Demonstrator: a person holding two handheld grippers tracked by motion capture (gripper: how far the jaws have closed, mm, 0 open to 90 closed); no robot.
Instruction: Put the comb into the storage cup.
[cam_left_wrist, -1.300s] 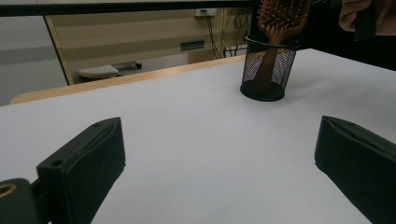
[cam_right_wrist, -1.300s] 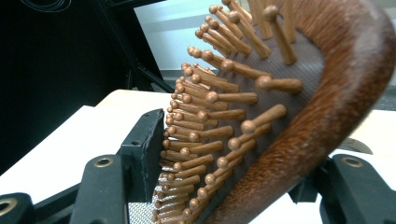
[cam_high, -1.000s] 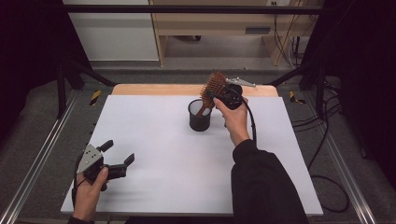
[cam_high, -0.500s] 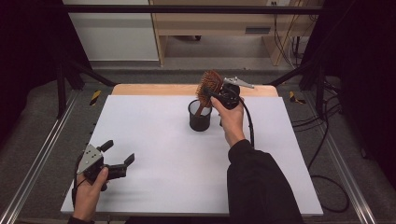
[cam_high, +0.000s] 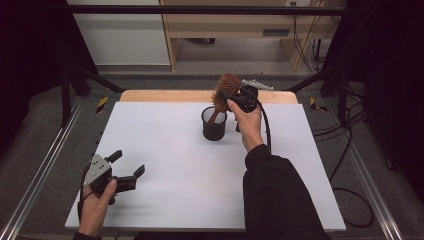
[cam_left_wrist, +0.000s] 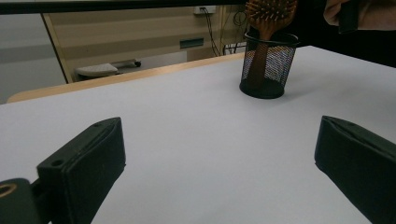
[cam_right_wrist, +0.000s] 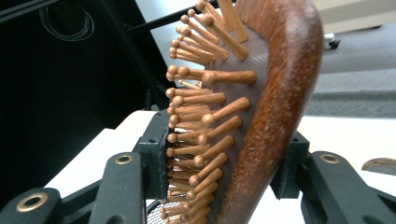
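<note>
A brown wooden hairbrush (cam_high: 226, 87) stands tilted, its handle down inside a black mesh cup (cam_high: 214, 125) at the far middle of the white table. My right gripper (cam_high: 228, 98) is shut on the brush head. In the right gripper view its pads clamp the bristle side and the wooden back of the hairbrush (cam_right_wrist: 261, 102); the jaws have just been opening a little, with the head still pressed between them. My left gripper (cam_high: 128, 163) rests open near the front left corner with nothing between its jaws. Its own view shows the cup (cam_left_wrist: 268, 65) and brush (cam_left_wrist: 271, 11) far off.
The white table top (cam_high: 165, 150) has a wooden strip (cam_high: 150, 96) along its far edge. Metal rails (cam_high: 45, 170) run down both sides. Cables (cam_high: 350, 165) lie on the floor at the right. A pale wooden desk (cam_high: 240, 25) stands behind the table.
The right hand and the brush head have shifted slightly left and away over the cup. The left gripper has stayed where it was.
</note>
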